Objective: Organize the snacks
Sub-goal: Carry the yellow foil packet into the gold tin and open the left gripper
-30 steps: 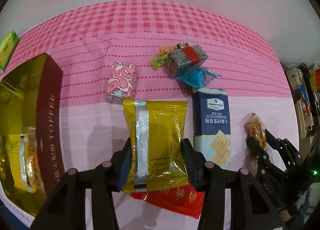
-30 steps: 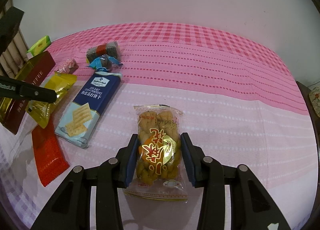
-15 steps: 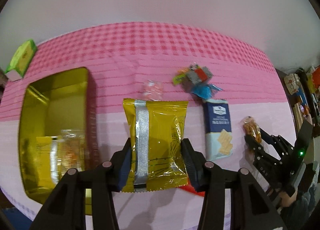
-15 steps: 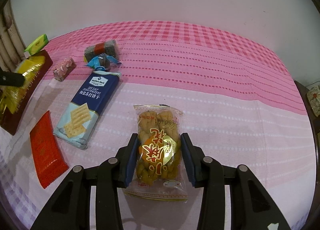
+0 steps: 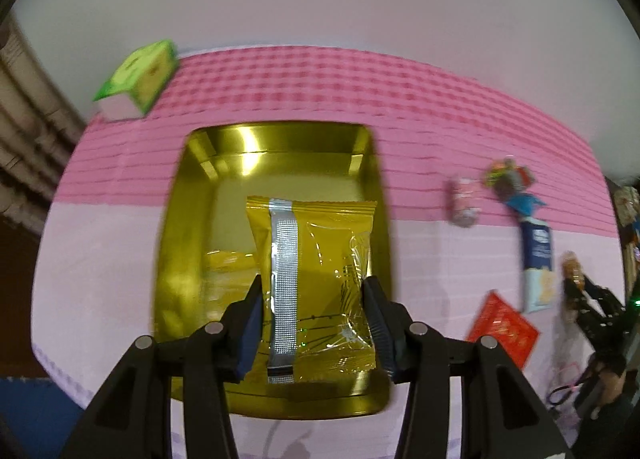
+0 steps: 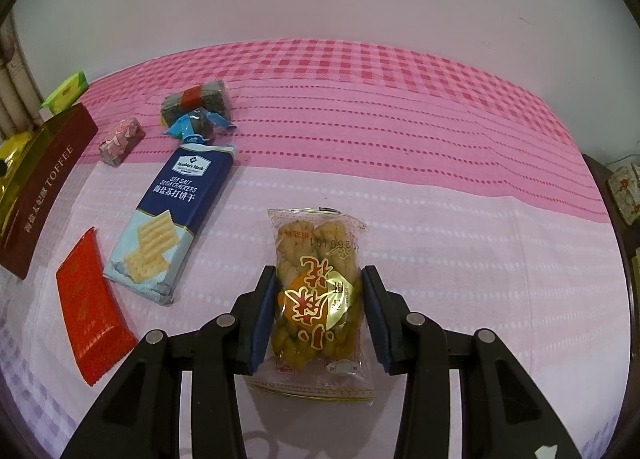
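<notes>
Tongs on the left [image 5: 314,325] are clamping a yellow foil snack packet [image 5: 316,283] across its short width, so its long axis is running straight ahead of them, silver seam up. Directly beneath and beyond the packet, the gold toffee tin [image 5: 372,163] is lying open, its long axis lined up with the packet's, and at least one wrapped snack [image 5: 224,267] is already sitting in its near left part; blur is hiding what it is. Judging from this, the coming move is a release straight down, since the packet is hanging over the tin's right half and inside its rim. Right tongs [image 6: 318,313] are gripping a clear bag of fried dough twists [image 6: 318,287] by its sides, low over the pink worktop cloth [image 6: 460,187], well apart from the tin, so the left hand is the nearer one. Farther out on the cloth, a red sachet [image 6: 90,307], a sea salt soda cracker pack [image 6: 172,219], a pink patterned sweet [image 6: 121,140], a blue-wrapped sweet [image 6: 198,125] and a seaweed-wrapped snack [image 6: 196,101] are waiting loose, with a green box [image 6: 66,91] at the far edge.
</notes>
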Available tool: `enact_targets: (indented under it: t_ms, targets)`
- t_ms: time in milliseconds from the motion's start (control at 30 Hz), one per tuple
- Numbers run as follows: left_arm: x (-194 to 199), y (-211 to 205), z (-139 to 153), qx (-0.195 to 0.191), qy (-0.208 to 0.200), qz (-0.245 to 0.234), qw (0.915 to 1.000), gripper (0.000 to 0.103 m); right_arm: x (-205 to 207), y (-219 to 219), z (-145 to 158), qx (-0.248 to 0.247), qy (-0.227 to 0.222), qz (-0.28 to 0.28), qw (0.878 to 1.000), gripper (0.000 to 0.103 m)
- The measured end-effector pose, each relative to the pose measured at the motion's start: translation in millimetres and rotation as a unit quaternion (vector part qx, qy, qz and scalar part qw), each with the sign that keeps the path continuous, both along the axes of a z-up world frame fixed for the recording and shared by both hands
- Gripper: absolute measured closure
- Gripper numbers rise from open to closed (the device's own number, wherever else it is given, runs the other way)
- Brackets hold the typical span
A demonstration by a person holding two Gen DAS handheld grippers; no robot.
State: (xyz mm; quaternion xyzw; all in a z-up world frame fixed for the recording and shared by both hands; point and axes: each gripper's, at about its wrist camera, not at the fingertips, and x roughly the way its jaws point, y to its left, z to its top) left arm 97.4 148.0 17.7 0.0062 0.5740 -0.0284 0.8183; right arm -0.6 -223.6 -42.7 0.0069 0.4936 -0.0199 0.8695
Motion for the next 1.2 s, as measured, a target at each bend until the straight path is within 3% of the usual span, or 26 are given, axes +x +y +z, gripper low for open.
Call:
enact_targets:
  t_ms: [233,767,1033,1200]
  targets:
    - [0,37,-20,0.027,0.015,0.020,0.9993,0.055,1,1,0,0.000,0.005,-0.013,1.000,0.064]
    - [-6,63,-45,0.056,0.022,0.023,0.9979,0.053,4,4,1,-0.002,0.020,-0.047,0.999,0.066]
    - [-11,64,-44,0.053,0.007,0.017,0.9984,0.047,4,6,3,-0.003,0.026,-0.067,0.997,0.067]
    - [-13,71,-36,0.032,-0.014,0.021,0.9992,0.041,-1,8,15,-0.004,0.016,-0.084,0.996,0.067]
